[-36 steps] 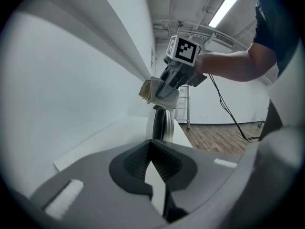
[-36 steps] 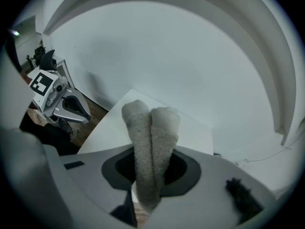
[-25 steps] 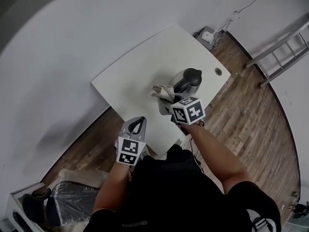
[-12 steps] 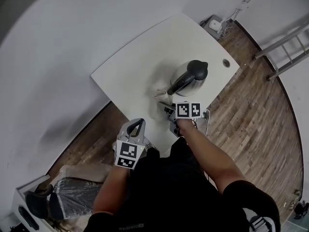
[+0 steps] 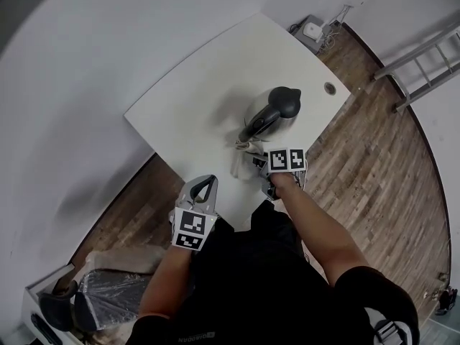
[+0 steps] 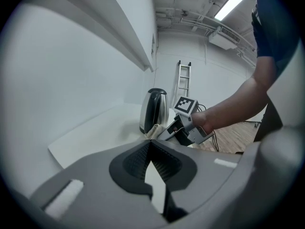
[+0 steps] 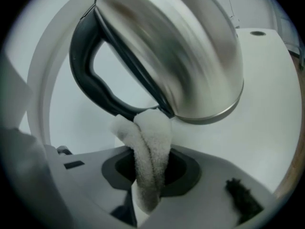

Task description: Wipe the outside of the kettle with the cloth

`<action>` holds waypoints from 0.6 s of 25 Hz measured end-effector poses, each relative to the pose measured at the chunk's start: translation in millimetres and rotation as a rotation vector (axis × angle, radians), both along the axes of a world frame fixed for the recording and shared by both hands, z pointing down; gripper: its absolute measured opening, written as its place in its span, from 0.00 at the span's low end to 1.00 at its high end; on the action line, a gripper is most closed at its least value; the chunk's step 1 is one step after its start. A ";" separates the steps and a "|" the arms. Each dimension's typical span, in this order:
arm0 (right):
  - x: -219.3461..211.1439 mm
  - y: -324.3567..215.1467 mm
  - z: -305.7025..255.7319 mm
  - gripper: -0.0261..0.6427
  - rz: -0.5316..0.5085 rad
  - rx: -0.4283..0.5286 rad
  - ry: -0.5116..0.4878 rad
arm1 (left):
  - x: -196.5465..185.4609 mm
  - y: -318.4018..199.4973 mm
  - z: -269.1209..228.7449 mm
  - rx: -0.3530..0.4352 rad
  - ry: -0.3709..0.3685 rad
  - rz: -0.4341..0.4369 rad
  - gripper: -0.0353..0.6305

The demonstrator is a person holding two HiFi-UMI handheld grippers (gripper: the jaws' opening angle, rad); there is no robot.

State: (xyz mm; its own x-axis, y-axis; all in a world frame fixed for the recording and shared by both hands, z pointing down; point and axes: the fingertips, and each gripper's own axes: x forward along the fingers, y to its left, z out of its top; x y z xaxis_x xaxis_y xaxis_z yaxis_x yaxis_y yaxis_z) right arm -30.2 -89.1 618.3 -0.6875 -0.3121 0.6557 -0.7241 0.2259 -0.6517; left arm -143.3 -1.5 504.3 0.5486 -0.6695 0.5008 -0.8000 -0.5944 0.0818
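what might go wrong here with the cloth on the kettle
The shiny steel kettle stands unheld: the left tool hangs away from it, so a push from the right tool might slide or tip it. The white fluffy cloth is pinched by a narrow fold and may slip out.

— Is there any word or number that one can read here?
— No, none. The black shirt (image 5: pixel 237 286) carries a pale line of print near its lower edge, but it is too small to read.
— And the left white cube with black square markers (image 5: pixel 191 229), and the right white cube (image 5: pixel 286 159)?
— They show only square patterns, no letters or digits.
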 end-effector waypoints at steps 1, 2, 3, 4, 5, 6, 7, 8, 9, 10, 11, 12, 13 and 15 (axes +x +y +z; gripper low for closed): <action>4.7 -0.6 -1.9 0.18 0.001 0.010 0.019 | 1.5 -1.6 -1.6 0.006 0.003 0.003 0.06; 9.5 -1.3 -5.2 0.18 0.000 0.024 0.041 | 2.9 -2.8 -3.0 0.011 0.006 0.006 0.06; 14.1 -2.3 -10.0 0.18 -0.004 0.044 0.064 | 4.2 -3.5 -3.8 0.012 0.008 0.009 0.06; 18.2 -3.4 -16.0 0.18 -0.012 0.068 0.087 | 5.4 -3.6 -3.7 0.009 0.009 0.013 0.06; 21.6 -4.6 -22.7 0.18 -0.022 0.094 0.107 | 6.6 -3.1 -2.2 0.002 0.008 0.020 0.06; 24.4 -5.7 -29.7 0.18 -0.031 0.118 0.124 | 7.6 -2.3 -0.1 -0.006 0.007 0.027 0.06; 26.4 -7.0 -36.5 0.18 -0.036 0.138 0.133 | 8.5 -1.5 1.7 -0.010 0.007 0.033 0.06; 28.1 -8.5 -43.2 0.18 -0.036 0.155 0.137 | 9.3 -0.8 2.4 -0.012 0.008 0.036 0.06; 29.4 -10.1 -50.2 0.18 -0.033 0.170 0.136 | 10.2 -0.2 1.9 -0.013 0.010 0.038 0.06; 30.5 -11.4 -57.4 0.18 -0.030 0.185 0.135 | 11.1 0.5 0.7 -0.014 0.011 0.039 0.06; 31.1 -12.4 -64.5 0.18 -0.027 0.200 0.133 | 11.6 1.5 -0.6 -0.016 0.012 0.039 0.06; 31.1 -13.0 -71.3 0.18 -0.025 0.214 0.132 | 11.5 3.0 -1.3 -0.019 0.012 0.040 0.06; 30.7 -13.3 -77.2 0.18 -0.025 0.228 0.133 | 10.9 4.7 -1.8 -0.022 0.012 0.040 0.06; 30.2 -13.0 -86.0 0.18 -0.022 0.246 0.136 | 9.4 8.2 -3.8 -0.023 0.017 0.041 0.06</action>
